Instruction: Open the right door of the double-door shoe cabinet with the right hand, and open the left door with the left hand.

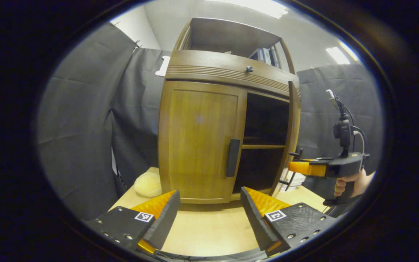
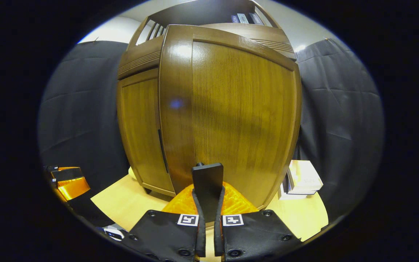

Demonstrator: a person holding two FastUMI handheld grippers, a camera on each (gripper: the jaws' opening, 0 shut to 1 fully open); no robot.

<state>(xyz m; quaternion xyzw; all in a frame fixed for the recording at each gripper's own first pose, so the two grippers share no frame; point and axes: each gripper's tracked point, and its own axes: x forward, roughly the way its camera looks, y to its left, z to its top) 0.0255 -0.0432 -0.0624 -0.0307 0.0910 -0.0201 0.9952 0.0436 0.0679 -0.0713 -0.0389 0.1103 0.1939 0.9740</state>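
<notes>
The right door (image 2: pixel 238 120) of the shoe cabinet (image 1: pixel 227 72) is swung out, exposing the dark interior and shelf (image 1: pixel 264 146). Your right gripper (image 2: pixel 206 214) is pressed together on that door's black handle (image 2: pixel 207 180). The left door (image 1: pixel 200 142) is flush and untouched; this step remains. Your left gripper (image 1: pixel 209 214) is spread wide, holding nothing, well short of the left handle (image 1: pixel 232 157).
</notes>
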